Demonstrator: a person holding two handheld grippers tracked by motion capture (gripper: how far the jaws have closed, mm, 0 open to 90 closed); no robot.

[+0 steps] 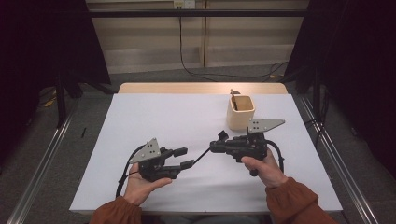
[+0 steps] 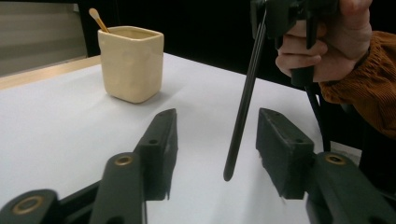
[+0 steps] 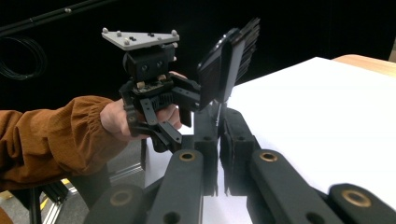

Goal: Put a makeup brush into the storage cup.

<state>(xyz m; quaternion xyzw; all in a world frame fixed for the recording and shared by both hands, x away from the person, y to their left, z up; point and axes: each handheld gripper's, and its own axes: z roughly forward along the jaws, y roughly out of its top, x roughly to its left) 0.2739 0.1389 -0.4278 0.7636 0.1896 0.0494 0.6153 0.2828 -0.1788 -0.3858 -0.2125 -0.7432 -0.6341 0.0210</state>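
My right gripper [image 1: 214, 148] [image 3: 218, 116] is shut on a black slotted spatula [image 1: 222, 136] [image 3: 229, 60] near its head, which rises above the jaws. The thin black handle [image 1: 201, 157] [image 2: 243, 107] slants down to the left. Its end hangs between the spread jaws of my left gripper [image 1: 183, 157] [image 2: 215, 122], which is open and touches nothing. A beige square cup [image 1: 240, 114] [image 2: 132, 63] stands on the white table [image 1: 159, 121] behind the right gripper. A wooden utensil [image 1: 235, 95] [image 2: 98, 18] sticks out of the cup.
The person's left hand [image 3: 116, 121] and rust-orange sleeves [image 1: 294, 200] come in from the near edge. Black curtains [image 1: 355, 56] hang on both sides, and metal rails [image 1: 42, 163] run beside the table. Cables [image 1: 187, 70] lie on the floor beyond.
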